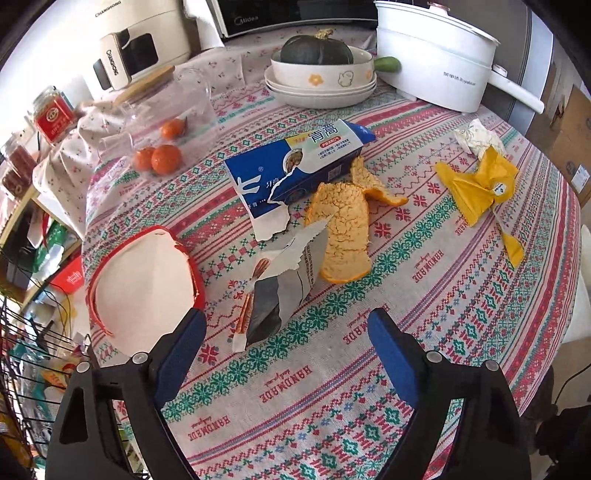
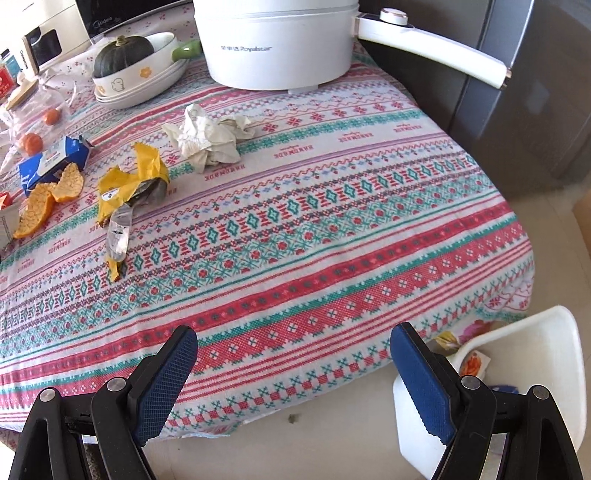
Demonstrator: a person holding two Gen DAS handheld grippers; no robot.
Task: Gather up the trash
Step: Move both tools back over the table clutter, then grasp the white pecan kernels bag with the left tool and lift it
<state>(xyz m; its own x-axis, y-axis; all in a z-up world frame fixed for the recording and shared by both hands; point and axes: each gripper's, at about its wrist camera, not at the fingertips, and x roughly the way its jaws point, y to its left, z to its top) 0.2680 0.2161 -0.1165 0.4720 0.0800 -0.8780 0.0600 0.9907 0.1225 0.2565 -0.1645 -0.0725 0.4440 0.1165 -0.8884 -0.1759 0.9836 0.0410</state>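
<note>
Trash lies on the patterned tablecloth (image 1: 424,280). My left gripper (image 1: 288,325) is open and empty, just short of a torn silver snack wrapper (image 1: 284,284). Beyond it lie orange peel (image 1: 343,229), a torn blue and white box (image 1: 295,166), a red-rimmed paper lid (image 1: 144,280), a yellow wrapper (image 1: 480,184) and crumpled tissue (image 1: 476,138). My right gripper (image 2: 295,350) is open and empty at the table's near edge. In the right wrist view the yellow wrapper (image 2: 129,181), tissue (image 2: 207,136) and peel (image 2: 44,199) lie far left. A white bin (image 2: 535,354) holding scraps stands below the table at right.
At the back stand a white electric pot (image 1: 432,62), stacked bowls with a green squash (image 1: 317,70), tangerines in a clear bag (image 1: 159,155), a white appliance (image 1: 144,40) and a microwave (image 1: 295,14). A wire rack (image 1: 22,369) stands left of the table.
</note>
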